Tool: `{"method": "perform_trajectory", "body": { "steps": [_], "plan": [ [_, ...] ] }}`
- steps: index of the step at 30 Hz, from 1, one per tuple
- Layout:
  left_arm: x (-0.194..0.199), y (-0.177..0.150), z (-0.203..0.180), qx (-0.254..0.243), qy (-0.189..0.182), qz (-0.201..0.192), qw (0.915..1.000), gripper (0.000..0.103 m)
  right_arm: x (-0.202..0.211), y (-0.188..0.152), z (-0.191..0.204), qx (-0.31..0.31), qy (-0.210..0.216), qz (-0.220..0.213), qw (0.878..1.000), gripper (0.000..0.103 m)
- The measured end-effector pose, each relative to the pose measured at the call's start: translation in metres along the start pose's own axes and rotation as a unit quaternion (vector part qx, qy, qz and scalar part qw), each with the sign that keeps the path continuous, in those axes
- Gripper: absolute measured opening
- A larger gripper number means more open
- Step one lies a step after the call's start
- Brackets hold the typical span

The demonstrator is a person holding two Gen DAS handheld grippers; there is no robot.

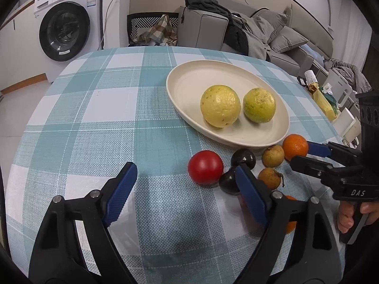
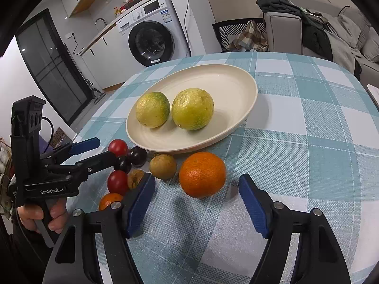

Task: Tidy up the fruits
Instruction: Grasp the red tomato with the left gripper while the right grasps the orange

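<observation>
I see the table (image 1: 94, 118) under its teal-and-white checked cloth, and near the middle of the tabletop the cream oval plate (image 1: 187, 75) carrying two yellow-green citrus fruits (image 1: 220, 106), side by side and almost touching. The loose fruit lies in a cluster on the cloth just off the plate's near rim.

My right gripper (image 2: 196, 206) hangs above the near edge of the tabletop with its jaws spread and nothing between the blue pads; the large orange (image 2: 202, 174) sits just ahead of the fingertips, closer to the left pad, untouched.

My left gripper (image 1: 187, 189) is likewise released, gripping nothing. The red tomato (image 1: 205, 170) lies just beyond its tips, and the two dark plums (image 1: 244, 157) sit against the right-hand finger; I cannot tell whether it touches them. Two brownish fruits (image 1: 273, 156) lie between the plums and the orange. A smaller tomato (image 2: 117, 182) and a small orange (image 2: 110, 200) sit nearest the tabletop's front edge.
</observation>
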State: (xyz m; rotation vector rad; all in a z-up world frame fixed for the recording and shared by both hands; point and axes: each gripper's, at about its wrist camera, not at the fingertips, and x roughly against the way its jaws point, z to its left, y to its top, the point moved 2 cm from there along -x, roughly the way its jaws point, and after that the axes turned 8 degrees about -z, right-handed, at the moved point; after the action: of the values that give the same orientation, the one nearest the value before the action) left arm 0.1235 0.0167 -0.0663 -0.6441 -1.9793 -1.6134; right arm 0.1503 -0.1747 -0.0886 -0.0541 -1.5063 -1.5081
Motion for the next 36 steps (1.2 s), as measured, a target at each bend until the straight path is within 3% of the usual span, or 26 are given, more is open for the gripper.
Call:
{"method": "perform_trajectory", "body": {
  "steps": [5,12,28,31,33,36],
  "plan": [
    [0.0003,0.0002,0.0005,0.010,-0.017,-0.001,0.9998,0.072,-0.0003,-0.0003,0.0011,0.001,-0.002,0.000,1.000,0.064],
    [0.0017,0.0010,-0.0009,0.014,-0.032,-0.003,0.9994,0.060,0.0000,0.0003,0.0002,0.000,0.000,-0.003,1.000,0.061],
    [-0.0020,0.0036,0.0066,0.029,-0.032,0.003,0.9991,0.050,0.0019,0.0030,-0.0036,-0.004,-0.002,-0.009,1.000,0.055],
    [-0.0031,0.0035,0.0059,0.030,-0.040,0.004,0.9987,0.044,0.0018,0.0029,-0.0034,-0.005,-0.001,-0.009,1.000,0.054],
    [-0.0032,0.0034,0.0050,0.033,-0.055,0.005,0.9979,0.032,0.0014,0.0028,-0.0035,-0.005,-0.001,-0.007,1.000,0.052],
    [-0.0013,0.0033,0.0012,0.027,-0.060,0.003,0.9978,0.028,-0.0001,0.0029,-0.0038,-0.008,0.000,-0.006,1.000,0.051]
  ]
}}
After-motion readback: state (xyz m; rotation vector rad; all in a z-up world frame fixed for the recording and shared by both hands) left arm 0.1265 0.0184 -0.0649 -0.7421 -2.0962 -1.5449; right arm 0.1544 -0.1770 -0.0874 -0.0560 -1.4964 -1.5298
